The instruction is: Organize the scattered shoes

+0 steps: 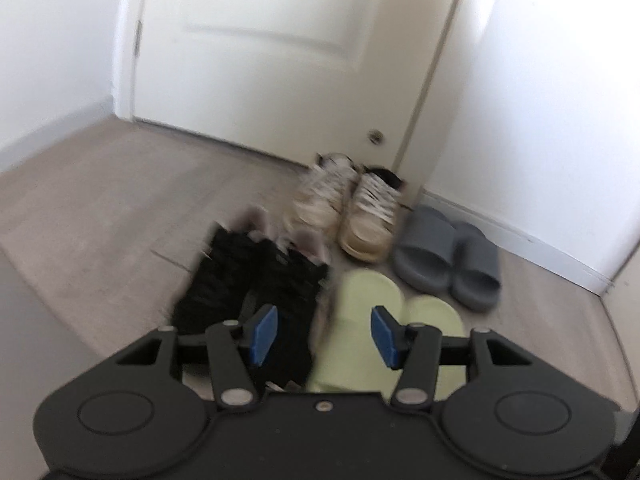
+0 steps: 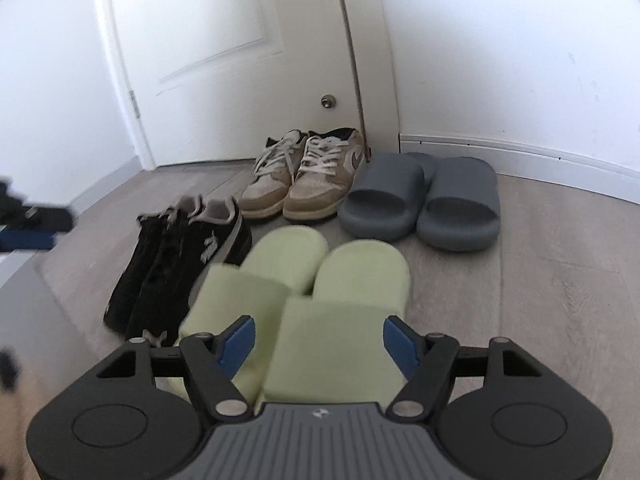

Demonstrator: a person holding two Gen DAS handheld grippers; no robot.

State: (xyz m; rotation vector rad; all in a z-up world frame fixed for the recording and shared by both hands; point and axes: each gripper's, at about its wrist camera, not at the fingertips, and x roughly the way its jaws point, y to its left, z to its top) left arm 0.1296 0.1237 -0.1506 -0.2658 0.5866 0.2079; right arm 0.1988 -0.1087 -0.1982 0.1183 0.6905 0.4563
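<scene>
On the grey wood-look plank floor (image 2: 540,264), at the foot of a white panelled door (image 2: 224,40), we count four pairs of shoes, each pair set side by side. Nearest the door: tan lace-up sneakers (image 2: 308,176), white laces, heels toward the door and just under the small round metal stop (image 2: 327,101) fixed low on it. Just beside them, toward the white wall (image 2: 520,40) and its white baseboard (image 2: 520,152): grey slides (image 2: 420,204), the two touching. Nearer the cameras: black sneakers (image 2: 180,264) with grey collars, and beside them pale green slides (image 2: 320,280), close against each other.

We record the left gripper (image 1: 325,334) held above the floor, its blue pads apart with nothing between them; below the gap lie the black sneakers and the green slides, blurred in the left wrist view. We record the right gripper (image 2: 317,344) likewise spread and empty, above the near ends of the green slides, with no pad pressing on them.

A blurred dark-and-blue shape at the left edge of the right wrist view we cannot identify with certainty.
</scene>
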